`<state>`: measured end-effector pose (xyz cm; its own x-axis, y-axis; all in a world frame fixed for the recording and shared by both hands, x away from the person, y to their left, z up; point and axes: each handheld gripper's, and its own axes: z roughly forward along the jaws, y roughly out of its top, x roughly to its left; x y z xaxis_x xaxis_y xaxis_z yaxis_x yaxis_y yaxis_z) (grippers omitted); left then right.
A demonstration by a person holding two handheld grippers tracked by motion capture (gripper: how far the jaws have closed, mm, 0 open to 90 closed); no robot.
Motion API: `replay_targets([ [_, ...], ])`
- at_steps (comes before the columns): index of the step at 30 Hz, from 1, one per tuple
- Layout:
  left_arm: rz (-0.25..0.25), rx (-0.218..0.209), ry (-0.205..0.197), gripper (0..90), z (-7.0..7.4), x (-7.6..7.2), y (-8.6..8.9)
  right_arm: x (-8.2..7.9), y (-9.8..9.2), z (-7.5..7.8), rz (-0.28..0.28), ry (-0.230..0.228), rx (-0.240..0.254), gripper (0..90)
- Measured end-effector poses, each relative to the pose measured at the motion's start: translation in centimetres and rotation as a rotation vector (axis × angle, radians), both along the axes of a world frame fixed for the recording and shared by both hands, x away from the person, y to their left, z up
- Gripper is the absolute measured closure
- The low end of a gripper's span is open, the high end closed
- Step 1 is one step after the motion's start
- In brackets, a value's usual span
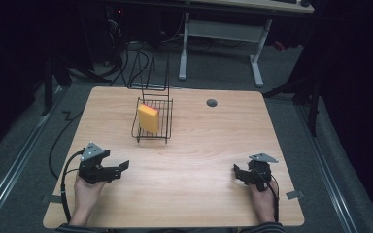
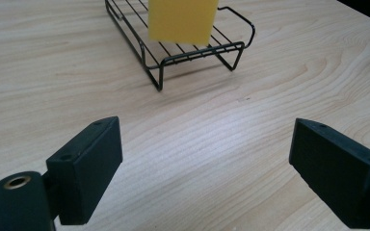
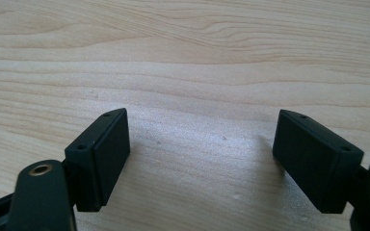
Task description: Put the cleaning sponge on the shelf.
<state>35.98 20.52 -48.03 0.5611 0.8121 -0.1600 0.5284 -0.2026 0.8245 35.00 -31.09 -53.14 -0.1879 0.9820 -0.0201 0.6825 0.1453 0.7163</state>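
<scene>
Sponge: a yellow rectangular sponge (image 1: 148, 118) with a thin reddish edge along its top stands on edge inside a small black wire rack (image 1: 165, 134), leaning against the rack's wires. It is probably kept upright so it can drain and be taken by its flat faces.
Rack: it sits on the far middle of the desk (image 1: 199, 160), slightly left of centre, raised on short wire feet. In the left gripper view the sponge (image 2: 183, 21) rises from the rack's floor wires (image 2: 192, 53), cut off by the top of the frame.
Left hand-held gripper: the left hand-held gripper (image 1: 121, 167) is low over the near left part of the desk, well apart from the rack and pointing to the right across the desk. Its jaws stand apart with nothing but bare wood between them, and it holds nothing. The rack lies ahead of the left hand-held gripper (image 2: 207, 159) in its own view, so this looks like the one lined up to reach for the sponge.
Right hand-held gripper: the right hand-held gripper (image 1: 237, 174) is low over the near right part of the desk, well apart from the rack. The right hand-held gripper (image 3: 200, 159) also has its jaws spread, with only wood grain between them; it seems to be waiting.
Hands: a person's hands enter from the near edge, each wrapped around one gripper body.
Surroundings: a round cable hole (image 1: 211, 103) sits near the desk's far right; a second table's white legs (image 1: 257, 63) stand on the dark floor behind.
</scene>
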Motion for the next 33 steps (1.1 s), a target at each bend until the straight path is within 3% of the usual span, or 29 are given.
replay_targets([
  [18, 0.036, 0.032, 0.071, 13.9, -3.4, 0.4, 0.1, 0.0, 0.0, 0.0, 0.0, 0.0, 0.0, 20.9],
  [27, 0.044, 0.067, 0.092, 13.6, -4.6, 0.9, -0.1, 0.0, 0.0, 0.0, -0.005, 0.002, 0.004, 20.9],
  [33, 0.052, 0.115, 0.104, 13.5, -5.2, 1.3, -0.5, 0.0, 0.0, 0.0, -0.004, 0.002, 0.003, 20.9],
])
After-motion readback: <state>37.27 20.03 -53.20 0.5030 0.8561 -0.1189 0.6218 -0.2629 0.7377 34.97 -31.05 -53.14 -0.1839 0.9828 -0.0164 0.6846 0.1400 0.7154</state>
